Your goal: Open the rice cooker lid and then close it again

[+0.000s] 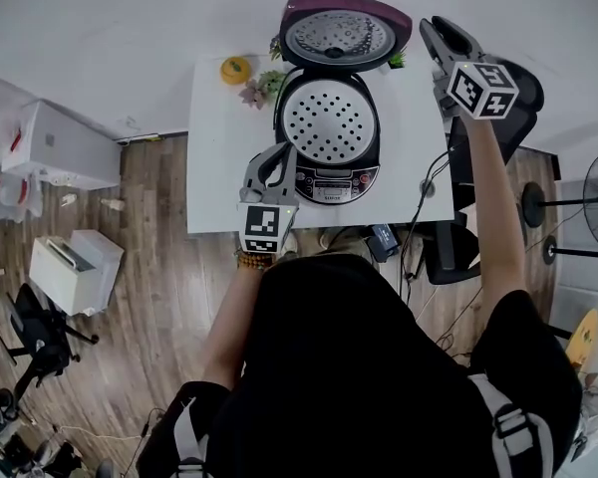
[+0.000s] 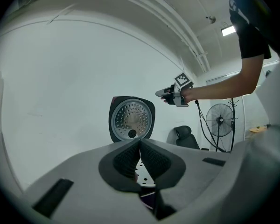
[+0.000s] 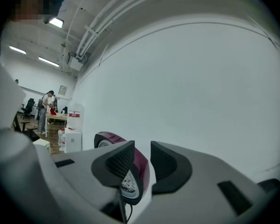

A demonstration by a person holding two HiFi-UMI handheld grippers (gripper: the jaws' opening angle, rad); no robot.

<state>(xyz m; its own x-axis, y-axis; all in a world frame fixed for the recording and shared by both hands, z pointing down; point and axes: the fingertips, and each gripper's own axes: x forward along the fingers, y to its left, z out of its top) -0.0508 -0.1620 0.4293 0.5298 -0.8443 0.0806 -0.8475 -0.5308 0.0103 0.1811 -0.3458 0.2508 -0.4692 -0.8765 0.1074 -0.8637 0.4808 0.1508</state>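
head view shows the black and silver rice cooker (image 1: 329,172) sitting at the middle of a white rectangular table (image 1: 219,177), its control panel facing the person. its glossy maroon plastic lid (image 1: 341,36) is swung fully up and back on the rear hinge, so the perforated round metal inner plate (image 1: 329,122) lies bare below it. the opening half looks done and the closing half not yet begun. the left gripper (image 1: 282,157) rests level at the cooker's front left corner, its jaws pressed together with nothing between the pads; whether it touches the body i cannot tell. the right gripper (image 1: 434,30) hangs just beside the lid's right edge, apart from it, with its jaws parted by a narrow gap and empty; in the right gripper view the maroon rim shows beyond that gap, not inside it. the lid is probably stiff and fairly light, turning only about its hinge, and a spring may resist at first and then let it drop. its curved shell looks slick, so a pinch there could slide off. the better hold is likely the top free rim, farthest from the hinge, pushed forward and down, then pressed at the front until the latch catches. the cooker may skid on the smooth table, so bracing its front would help.
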